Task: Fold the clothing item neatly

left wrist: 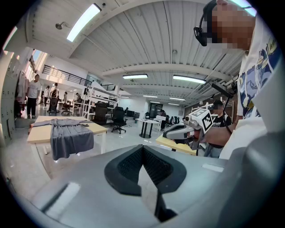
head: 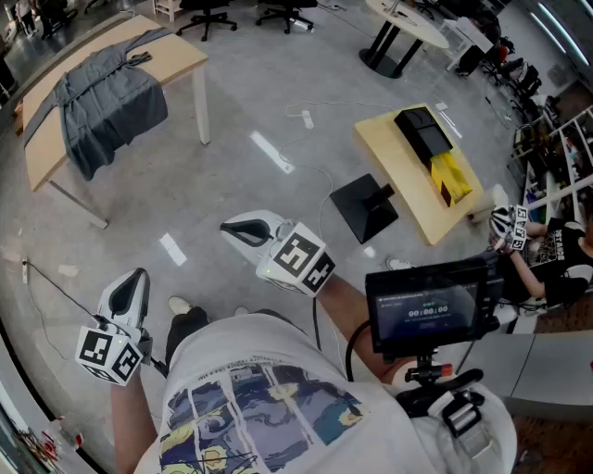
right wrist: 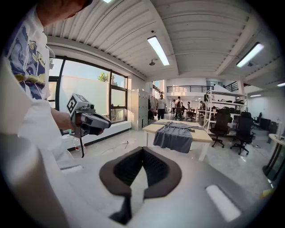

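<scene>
A grey garment (head: 109,97) lies spread on a light wooden table (head: 181,57) at the far left of the head view, one side hanging over the table's edge. Both grippers are held in the air over the floor, well short of that table. My left gripper (head: 137,278) is shut and holds nothing; my right gripper (head: 230,229) is also shut and holds nothing. In the left gripper view the garment (left wrist: 71,136) hangs far off beyond the closed jaws (left wrist: 142,149). In the right gripper view the garment (right wrist: 174,136) sits ahead past the closed jaws (right wrist: 142,151).
A smaller wooden table (head: 417,171) with black and yellow items stands to the right, a black flat stand (head: 366,205) on the floor beside it. Cables cross the grey floor. Office chairs (head: 208,14) stand at the back. Another person (head: 556,250) sits at the right.
</scene>
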